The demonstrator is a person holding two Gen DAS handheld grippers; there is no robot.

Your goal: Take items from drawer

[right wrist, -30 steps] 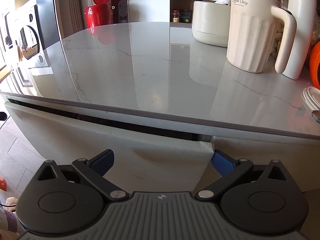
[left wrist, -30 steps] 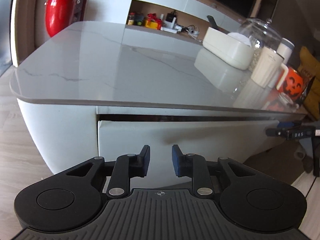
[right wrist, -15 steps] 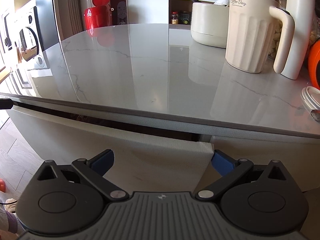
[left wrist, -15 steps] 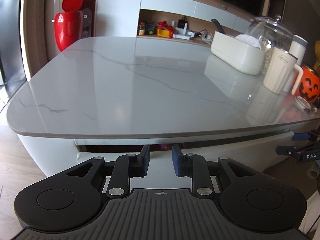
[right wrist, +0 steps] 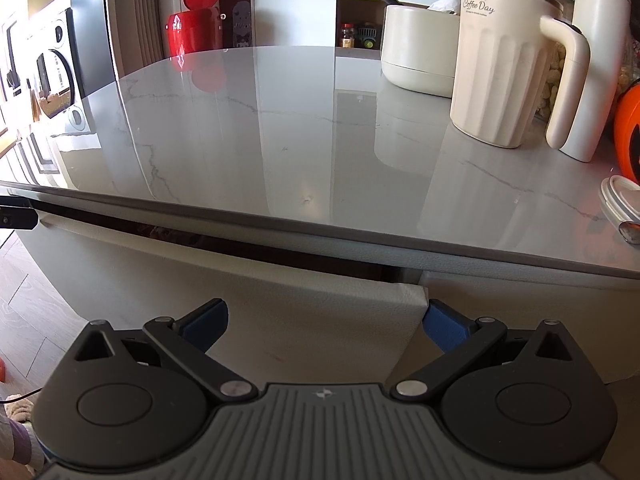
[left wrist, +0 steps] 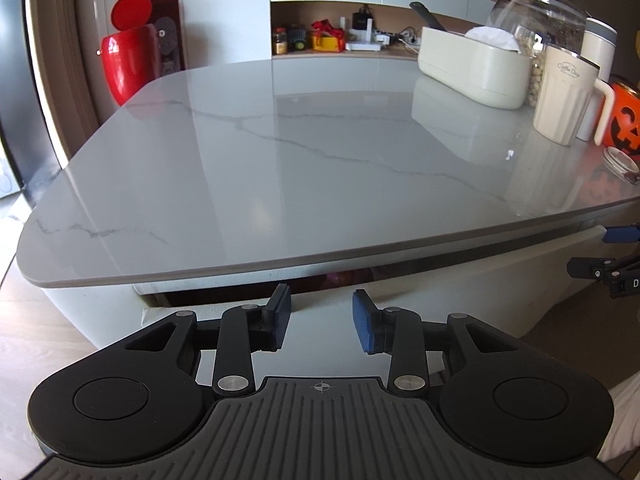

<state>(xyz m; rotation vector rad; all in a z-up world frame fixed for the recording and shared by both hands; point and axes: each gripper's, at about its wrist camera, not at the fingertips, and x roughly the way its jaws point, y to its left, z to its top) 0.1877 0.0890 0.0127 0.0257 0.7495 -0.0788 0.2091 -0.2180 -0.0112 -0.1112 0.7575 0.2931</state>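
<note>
A white drawer (left wrist: 460, 292) under the grey marble table top (left wrist: 320, 168) stands pulled out a little, with a dark gap (right wrist: 240, 246) along its top. What lies inside is too dark to make out. My left gripper (left wrist: 322, 300) hovers just in front of the drawer's left part; its jaws are opening with nothing between them. My right gripper (right wrist: 326, 312) stands wide open at the drawer front (right wrist: 280, 320), its right fingertip (right wrist: 444, 322) at the gap beside the drawer's right end. It also shows at the right edge of the left wrist view, as the right gripper (left wrist: 612, 268).
A cream lidded mug (right wrist: 504, 64), a tall cream flask (right wrist: 596, 56), a cream box (left wrist: 476, 68), a glass jar (left wrist: 540, 20) and an orange pumpkin pot (left wrist: 624, 124) crowd the table's right side. A red bin (left wrist: 124, 60) stands behind. Wooden floor (right wrist: 32, 304) lies to the left.
My left gripper has risen and drawn nearer the drawer, so more of the table top shows, and its jaws have widened. The right gripper has kept still.
</note>
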